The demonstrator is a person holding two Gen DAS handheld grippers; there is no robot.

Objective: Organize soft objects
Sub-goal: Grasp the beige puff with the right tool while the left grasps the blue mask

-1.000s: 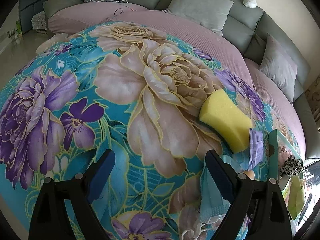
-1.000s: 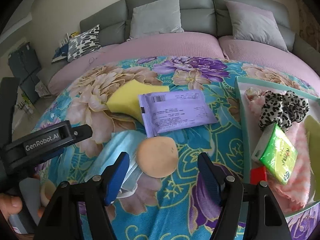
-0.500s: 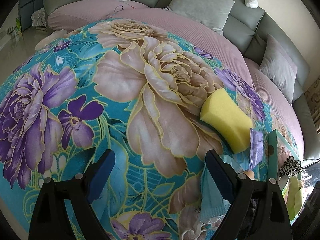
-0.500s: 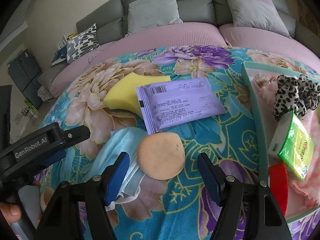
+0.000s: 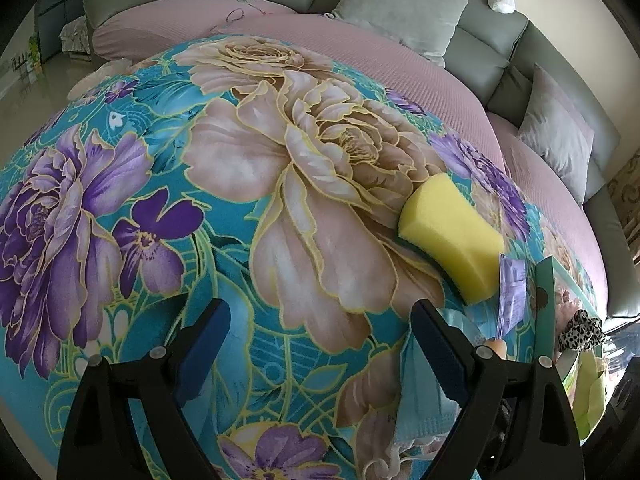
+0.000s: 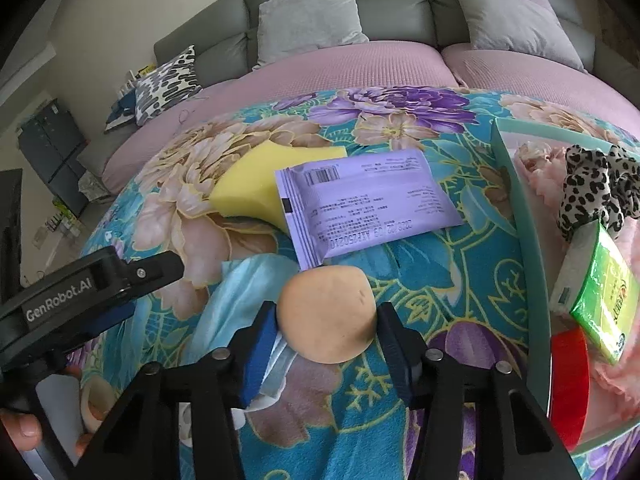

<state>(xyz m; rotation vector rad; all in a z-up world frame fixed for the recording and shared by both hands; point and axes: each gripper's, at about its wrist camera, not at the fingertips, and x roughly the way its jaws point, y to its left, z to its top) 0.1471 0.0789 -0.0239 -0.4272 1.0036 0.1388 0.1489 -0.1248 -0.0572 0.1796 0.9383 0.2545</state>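
1. Where the fuzzy floral blanket (image 6: pixel 440 280) covers the table, a round, matte tan powder puff (image 6: pixel 328 314) lies flat, its far edge tucked just under a glossy lilac sachet (image 6: pixel 364 204) that overlaps a porous yellow sponge (image 6: pixel 256 184).
2. A crinkled pale-blue face mask (image 6: pixel 236 300) sits left of the puff, partly under it.
3. The puff lies squarely between the blue pads of the right gripper (image 6: pixel 326 344); its jaws are closing, the left pad about touching the puff's rim, the right pad a sliver clear.
4. The left gripper (image 5: pixel 320 344) hangs over bare blanket, jaws spread wide, holding nothing.
5. On the right, a pale-green tray (image 6: pixel 516 208) holds a leopard-print scrunchie (image 6: pixel 596 188) and a shiny green tissue pack (image 6: pixel 604 296).
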